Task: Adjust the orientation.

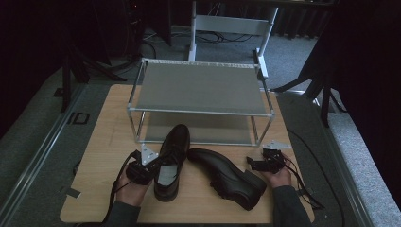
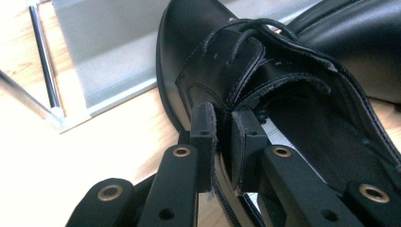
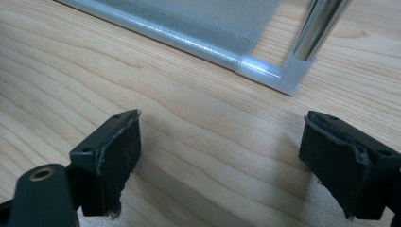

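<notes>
Shoe [image 1: 171, 158] lengthwise, toe toward rack [image 1: 201, 87].

A wooden table [image 1: 101, 142] bears two black shoes [image 1: 172, 161] and a rack [image 1: 201, 90].

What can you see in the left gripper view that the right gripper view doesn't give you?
In the left gripper view, the left gripper pinches the side wall of the upright black shoe, one pad inside the opening and one outside, with the second shoe behind it. In the right gripper view, the right gripper has its jaws wide apart over bare wood, gripping nothing. Both views take in the wooden table and a corner of the metal shoe rack, with its grey lower shelf.
</notes>
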### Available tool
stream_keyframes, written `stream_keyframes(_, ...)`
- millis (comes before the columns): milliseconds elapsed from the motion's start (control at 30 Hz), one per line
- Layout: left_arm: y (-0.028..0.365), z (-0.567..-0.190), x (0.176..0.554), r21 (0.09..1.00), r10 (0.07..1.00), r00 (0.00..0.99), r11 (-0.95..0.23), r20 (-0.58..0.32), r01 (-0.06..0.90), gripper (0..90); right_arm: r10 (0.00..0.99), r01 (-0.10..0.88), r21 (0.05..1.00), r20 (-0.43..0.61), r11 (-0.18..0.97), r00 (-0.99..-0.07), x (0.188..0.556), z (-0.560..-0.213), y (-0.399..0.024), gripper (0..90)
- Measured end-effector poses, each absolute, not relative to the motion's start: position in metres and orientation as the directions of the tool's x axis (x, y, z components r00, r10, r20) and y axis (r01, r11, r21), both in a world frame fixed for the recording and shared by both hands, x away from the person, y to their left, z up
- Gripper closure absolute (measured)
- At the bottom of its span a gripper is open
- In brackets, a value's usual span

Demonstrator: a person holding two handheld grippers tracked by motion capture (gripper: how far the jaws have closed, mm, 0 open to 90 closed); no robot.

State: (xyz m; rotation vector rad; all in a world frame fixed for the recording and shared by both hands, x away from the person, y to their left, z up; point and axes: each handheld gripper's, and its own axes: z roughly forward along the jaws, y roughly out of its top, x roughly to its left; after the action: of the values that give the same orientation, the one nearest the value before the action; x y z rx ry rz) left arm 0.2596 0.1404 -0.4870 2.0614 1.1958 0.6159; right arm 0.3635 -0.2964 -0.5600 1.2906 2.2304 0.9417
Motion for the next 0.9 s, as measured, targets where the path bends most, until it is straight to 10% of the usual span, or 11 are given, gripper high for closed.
stream_keyframes(600, 0.182, -0.482, 0.237, 0.766, 0.880, 0.476, -0.295, -0.015, 0.571, 63.6, 0.869, 0.603, 0.718, -0.005, 0.348, -0.495, 0.363, -0.560, -0.297, 15.0)
stream_keyframes(700, 0.184, -0.499, 0.248, 0.723, 0.868, 0.496, -0.333, -0.017, 0.606, 68.1, 0.892, 0.634, 0.700, -0.009, 0.328, -0.452, 0.360, -0.552, -0.300, 37.6)
stream_keyframes(900, 0.184, -0.525, 0.263, 0.690, 0.848, 0.521, -0.319, -0.098, 0.649, 79.0, 0.874, 0.584, 0.739, -0.011, 0.334, -0.486, 0.340, -0.525, -0.305, 50.3)
